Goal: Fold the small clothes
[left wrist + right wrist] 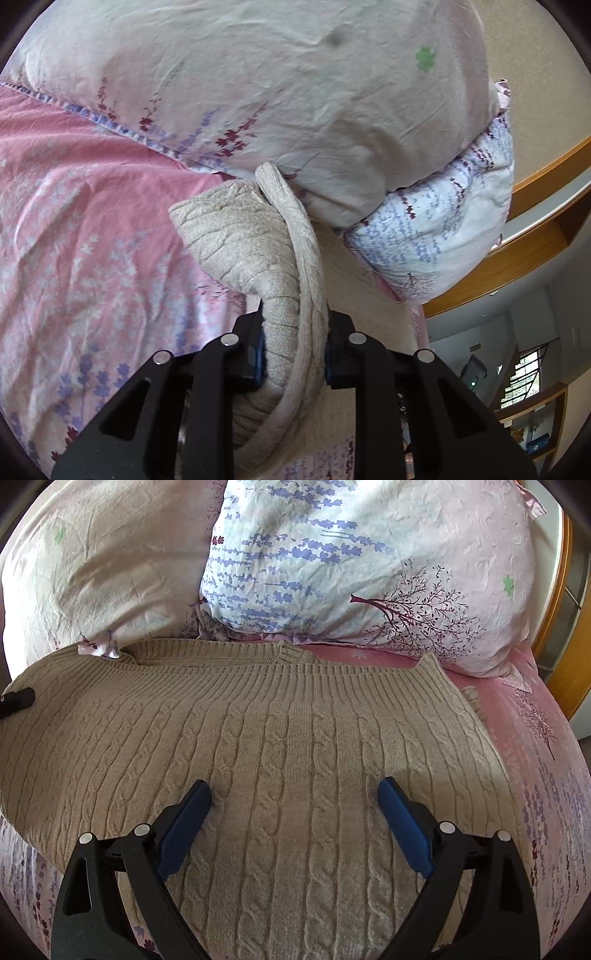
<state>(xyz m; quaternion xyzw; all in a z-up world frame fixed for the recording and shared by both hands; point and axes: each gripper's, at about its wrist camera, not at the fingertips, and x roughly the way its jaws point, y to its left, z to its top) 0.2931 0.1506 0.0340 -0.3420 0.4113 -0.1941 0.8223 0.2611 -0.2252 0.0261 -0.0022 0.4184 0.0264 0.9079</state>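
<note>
Sweater [280, 738] lies flat on the pink bedsheet [524, 716], ribbed edge far, just below two pillows [332, 561]; its bunched part [255, 251] rises from my left gripper [293, 354], clamped on it; my right gripper [293, 797] rests spread wide, pads [184, 823] touching the knit.

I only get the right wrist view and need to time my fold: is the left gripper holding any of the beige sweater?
Observer: Yes, the left gripper is shut on a bunched, lifted part of the sweater.
Operator: What lies past that bunch?
Observer: A pale floral pillow, stacked on a second, lavender-print pillow.
Operator: Anything beyond the bed on that side?
Observer: A wooden ledge, with a window further back.
</note>
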